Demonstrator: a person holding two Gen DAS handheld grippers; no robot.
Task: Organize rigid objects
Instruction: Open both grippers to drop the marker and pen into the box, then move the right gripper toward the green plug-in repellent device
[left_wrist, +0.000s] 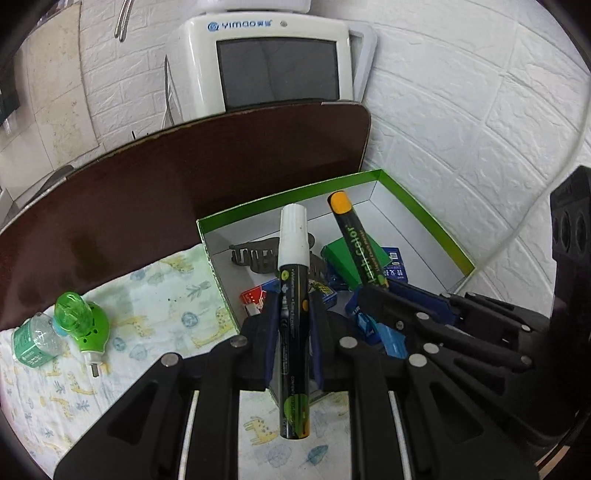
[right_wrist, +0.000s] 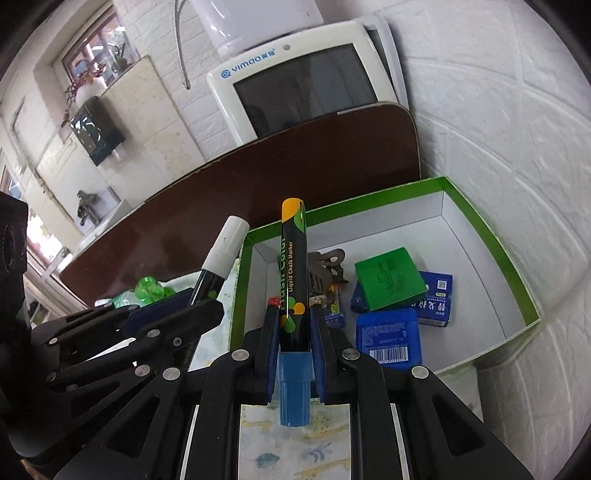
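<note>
My left gripper is shut on a black chalk marker with a white cap, cap end pointing forward over the near left part of a green-rimmed white box. My right gripper is shut on a second black marker, orange end forward and blue cap toward the camera, above the same box. The two grippers hang side by side; the right gripper shows on the right of the left wrist view. In the box lie a hair claw clip, a green packet and blue packets.
A green plug-in vaporiser and a small clear bottle lie on the giraffe-print cloth left of the box. A dark brown board stands behind. A white screened appliance and a white brick wall are beyond.
</note>
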